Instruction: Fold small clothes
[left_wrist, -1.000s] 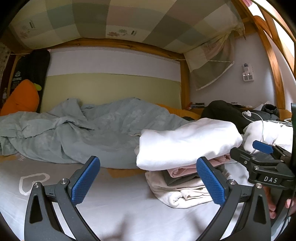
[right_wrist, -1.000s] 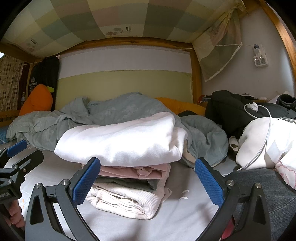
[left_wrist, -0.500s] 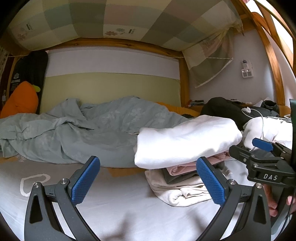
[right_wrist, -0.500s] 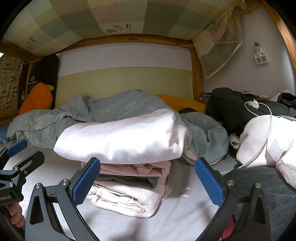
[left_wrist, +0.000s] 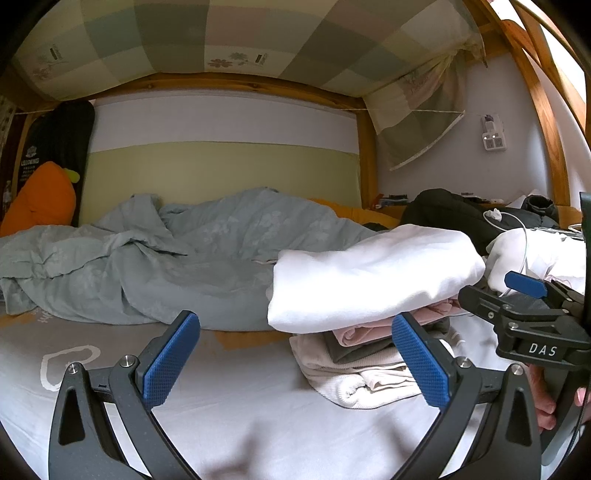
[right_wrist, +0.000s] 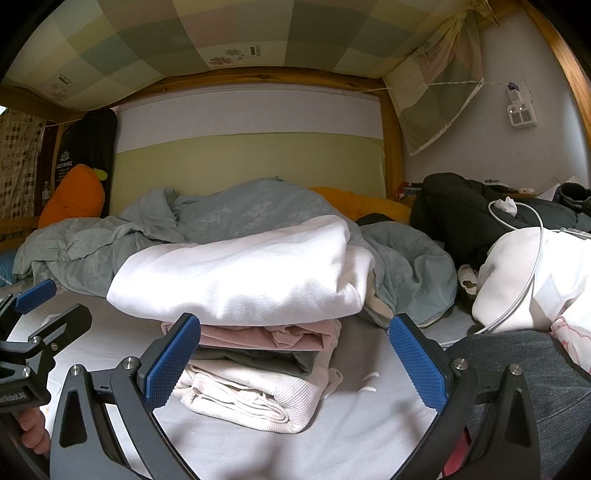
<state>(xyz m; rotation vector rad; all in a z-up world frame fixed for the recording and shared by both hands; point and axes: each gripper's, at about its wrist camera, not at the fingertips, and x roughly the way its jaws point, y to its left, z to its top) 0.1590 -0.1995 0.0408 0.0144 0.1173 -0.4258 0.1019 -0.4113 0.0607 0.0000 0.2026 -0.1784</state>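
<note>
A stack of folded clothes rests on the bed sheet. On top lies a thick white garment (right_wrist: 243, 280), under it a pink one (right_wrist: 273, 336), a dark grey one (right_wrist: 258, 356) and a ribbed cream one (right_wrist: 251, 395). In the left wrist view the same stack (left_wrist: 369, 277) sits right of centre. My left gripper (left_wrist: 295, 363) is open and empty, just left of the stack. My right gripper (right_wrist: 295, 363) is open and empty, facing the stack's front. Each gripper shows at the edge of the other's view, the right gripper (left_wrist: 532, 314) and the left gripper (right_wrist: 33, 332), with a hand on each.
A rumpled grey-green duvet (left_wrist: 166, 258) fills the far side of the bed. An orange carrot plush (right_wrist: 74, 195) leans at the back left. Dark clothes (right_wrist: 461, 206), a white bundle (right_wrist: 524, 280) with a white cable and a grey-trousered leg (right_wrist: 535, 365) lie to the right. A wooden bed frame (right_wrist: 391, 147) stands behind.
Both views have shifted slightly; the stack sits a little higher and closer in frame. The clothes and both grippers' open jaws are unchanged.
</note>
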